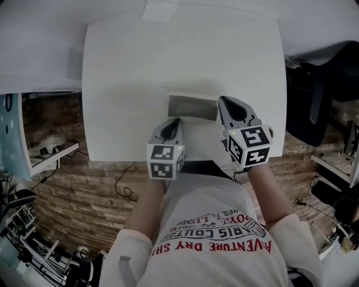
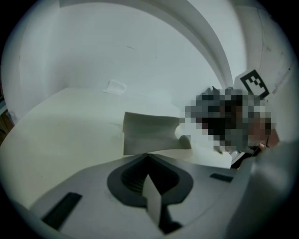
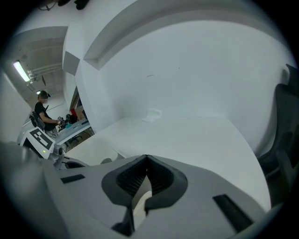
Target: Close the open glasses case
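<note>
The glasses case (image 1: 192, 107) lies open near the front edge of the white table (image 1: 123, 84), showing a flat grey panel. In the left gripper view the glasses case (image 2: 149, 133) appears as a pale flap standing just beyond the jaws. In the right gripper view only a corner of the glasses case (image 3: 100, 156) shows at the left. My left gripper (image 1: 179, 120) sits at the case's near left corner, jaws shut and empty. My right gripper (image 1: 221, 99) is at the case's right end, shut too, with nothing in it.
A black chair (image 1: 314, 106) stands right of the table. A small pale patch (image 1: 160, 10) lies at the table's far edge. Shelving (image 1: 50, 151) and cables are on the floor at the left. A person (image 3: 44, 112) sits far off.
</note>
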Tool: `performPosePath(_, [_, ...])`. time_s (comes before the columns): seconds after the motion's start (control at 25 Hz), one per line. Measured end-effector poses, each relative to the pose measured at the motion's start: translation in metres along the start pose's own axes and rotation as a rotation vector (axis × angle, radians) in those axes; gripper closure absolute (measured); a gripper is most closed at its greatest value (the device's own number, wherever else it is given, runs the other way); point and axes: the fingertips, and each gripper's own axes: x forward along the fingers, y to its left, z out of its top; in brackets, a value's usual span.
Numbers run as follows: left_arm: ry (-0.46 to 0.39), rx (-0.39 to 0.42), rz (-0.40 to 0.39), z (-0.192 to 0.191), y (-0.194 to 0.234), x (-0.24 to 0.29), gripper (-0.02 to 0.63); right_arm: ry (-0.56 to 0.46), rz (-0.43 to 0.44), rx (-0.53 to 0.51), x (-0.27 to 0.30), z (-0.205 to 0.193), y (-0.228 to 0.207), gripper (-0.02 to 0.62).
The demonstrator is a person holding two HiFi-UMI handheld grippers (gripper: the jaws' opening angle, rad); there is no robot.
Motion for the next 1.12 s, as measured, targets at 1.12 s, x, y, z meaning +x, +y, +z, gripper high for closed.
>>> performPosePath(1.12, [-0.067, -0.026, 0.045, 0.001, 0.002, 0.0, 0.609, -0.003, 0.024, 0.017, -0.008, -0.036, 0.021, 0.584])
